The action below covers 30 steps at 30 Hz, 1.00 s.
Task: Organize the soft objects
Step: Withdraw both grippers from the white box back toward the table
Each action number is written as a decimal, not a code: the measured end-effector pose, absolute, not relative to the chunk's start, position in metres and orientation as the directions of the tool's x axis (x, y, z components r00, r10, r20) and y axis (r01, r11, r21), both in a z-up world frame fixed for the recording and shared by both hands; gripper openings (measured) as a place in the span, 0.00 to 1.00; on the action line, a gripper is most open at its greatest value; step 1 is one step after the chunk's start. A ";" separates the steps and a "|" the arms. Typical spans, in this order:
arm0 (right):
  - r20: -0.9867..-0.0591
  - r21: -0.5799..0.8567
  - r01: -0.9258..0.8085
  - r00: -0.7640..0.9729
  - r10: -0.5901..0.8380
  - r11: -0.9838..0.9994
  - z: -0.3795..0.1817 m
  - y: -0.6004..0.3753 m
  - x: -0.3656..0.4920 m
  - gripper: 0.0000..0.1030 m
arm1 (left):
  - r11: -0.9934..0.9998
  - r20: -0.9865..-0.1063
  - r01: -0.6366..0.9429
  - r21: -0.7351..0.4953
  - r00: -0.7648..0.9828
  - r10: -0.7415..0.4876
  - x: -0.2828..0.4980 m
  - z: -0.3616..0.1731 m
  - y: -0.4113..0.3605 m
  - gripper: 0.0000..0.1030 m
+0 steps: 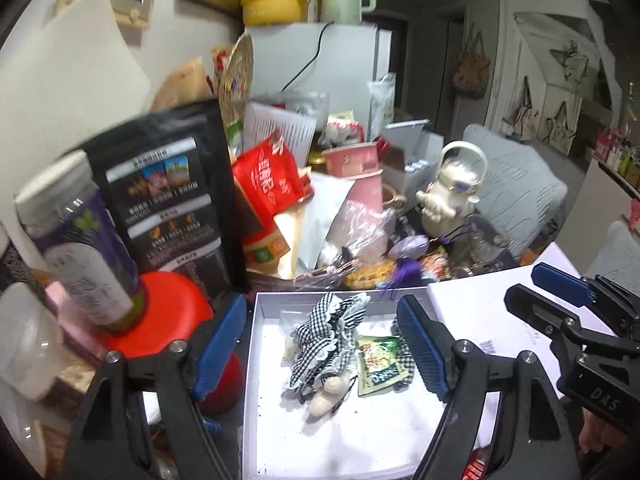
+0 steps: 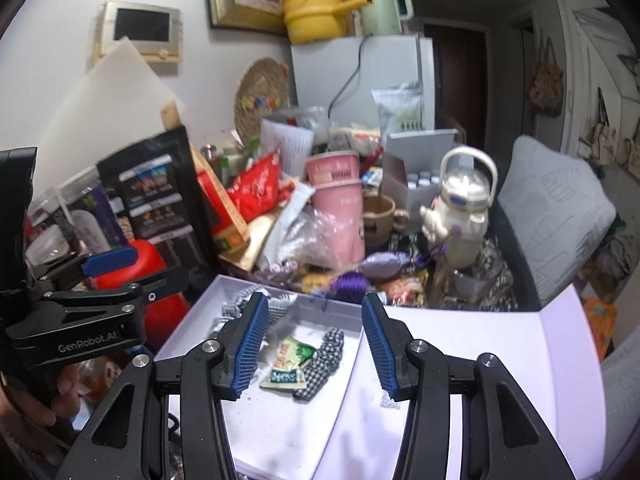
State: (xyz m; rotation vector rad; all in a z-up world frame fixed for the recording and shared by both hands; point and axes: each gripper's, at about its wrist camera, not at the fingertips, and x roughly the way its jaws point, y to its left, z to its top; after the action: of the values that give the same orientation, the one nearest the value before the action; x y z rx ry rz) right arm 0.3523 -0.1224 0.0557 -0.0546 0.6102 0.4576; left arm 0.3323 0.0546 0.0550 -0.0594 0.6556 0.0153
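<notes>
The checked fabric doll (image 1: 320,344) lies in the white box (image 1: 264,400) beside a green sachet (image 1: 378,364) and a checked scrunchie (image 2: 322,360). Both tongs, left (image 1: 320,344) and right (image 2: 316,344), hang above, parted and empty. Judging by the clutter, next pick the lilac pouch (image 2: 384,266) behind the box, approaching steeply to avoid the teapot (image 2: 460,204).

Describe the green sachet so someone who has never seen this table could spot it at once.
Start at the open white box at the front of the cluttered table. Inside lie a checked plush toy, a checked scrunchie and, between them, the green sachet. It is the only flat, glossy printed packet in the box; its neighbours are black-and-white checked fabric.
</notes>
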 end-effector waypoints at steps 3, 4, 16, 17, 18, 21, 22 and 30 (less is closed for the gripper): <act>-0.540 0.074 -0.441 0.736 0.408 0.895 0.065 -0.124 0.339 0.47 | 0.998 -0.569 -0.020 -0.057 0.822 -0.016 0.315 0.068 0.051 0.76; -0.534 0.073 -0.443 0.739 0.410 0.893 0.067 -0.124 0.334 0.47 | 0.999 -0.556 -0.018 -0.050 0.831 -0.013 0.310 0.072 0.049 0.76; -0.521 0.060 -0.440 0.752 0.404 0.896 0.079 -0.130 0.276 0.47 | 0.998 -0.558 0.034 -0.054 0.828 -0.058 0.257 0.080 0.042 0.76; -0.522 0.058 -0.438 0.753 0.401 0.897 0.080 -0.131 0.270 0.47 | 0.998 -0.561 0.037 -0.059 0.825 -0.064 0.252 0.080 0.042 0.76; -0.523 0.055 -0.438 0.753 0.400 0.897 0.080 -0.131 0.263 0.47 | 0.997 -0.564 0.039 -0.061 0.823 -0.066 0.247 0.079 0.042 0.76; -0.526 0.049 -0.435 0.754 0.394 0.899 0.080 -0.132 0.244 0.47 | 0.997 -0.568 0.043 -0.063 0.820 -0.071 0.231 0.079 0.042 0.76; -0.525 0.048 -0.434 0.755 0.392 0.900 0.081 -0.133 0.236 0.47 | 0.997 -0.571 0.041 -0.061 0.818 -0.069 0.227 0.079 0.042 0.76; -0.523 0.043 -0.429 0.760 0.387 0.902 0.079 -0.136 0.183 0.50 | 0.995 -0.582 0.063 -0.082 0.807 -0.099 0.184 0.071 0.039 0.76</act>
State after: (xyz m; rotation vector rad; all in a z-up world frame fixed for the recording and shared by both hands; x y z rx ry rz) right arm 0.1828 -0.1358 0.0793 -0.0805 0.5509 0.4444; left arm 0.1841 0.0385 0.0714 -0.0597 0.6253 -0.0869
